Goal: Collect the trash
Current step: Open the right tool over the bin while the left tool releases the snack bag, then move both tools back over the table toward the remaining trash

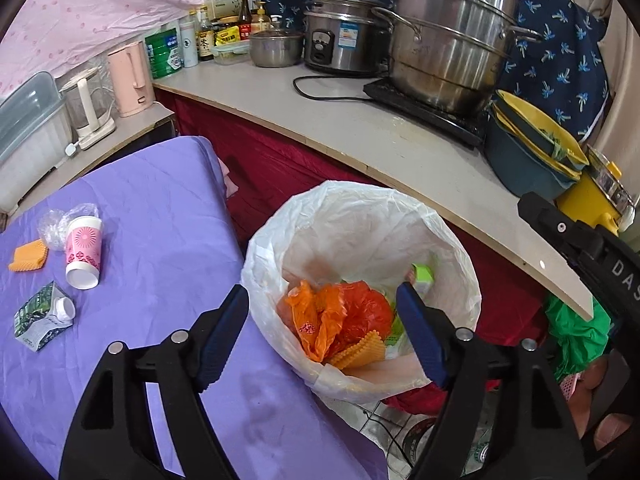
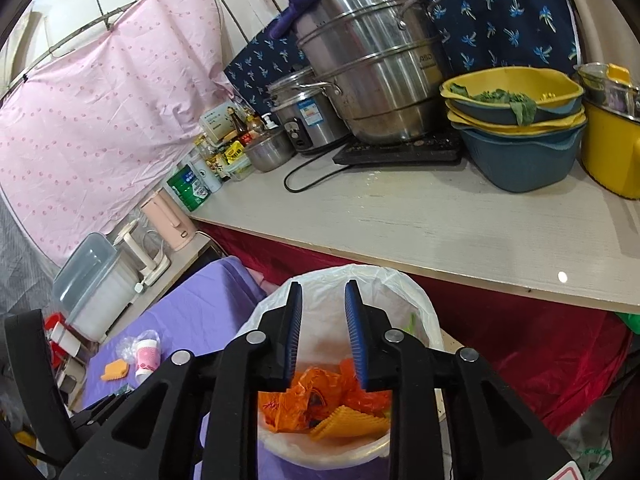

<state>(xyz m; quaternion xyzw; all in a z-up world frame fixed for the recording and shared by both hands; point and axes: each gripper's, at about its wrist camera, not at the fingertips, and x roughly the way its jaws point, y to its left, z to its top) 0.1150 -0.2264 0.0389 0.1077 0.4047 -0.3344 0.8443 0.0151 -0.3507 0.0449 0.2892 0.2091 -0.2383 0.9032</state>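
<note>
The left gripper [image 1: 322, 312] hangs with its fingers spread wide and empty over the white-lined trash bin [image 1: 452, 256], which holds an orange plastic bag [image 1: 340, 316] and a ridged orange pad [image 1: 362, 350]. The right gripper [image 2: 323, 312] is parted and empty above the same bin. On the purple cloth [image 1: 160, 208] lie a pink cup [image 1: 83, 252] (tipped over), a green carton [image 1: 40, 322] and another orange pad [image 1: 29, 256].

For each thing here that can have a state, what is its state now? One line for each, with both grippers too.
left gripper: open, empty, over the bin
right gripper: open, empty, over the bin
trash bin: lined with a white bag, partly filled
orange bag: crumpled, inside the bin
paper cup: lying on its side on the purple cloth
carton: flattened, cap on, on the cloth
</note>
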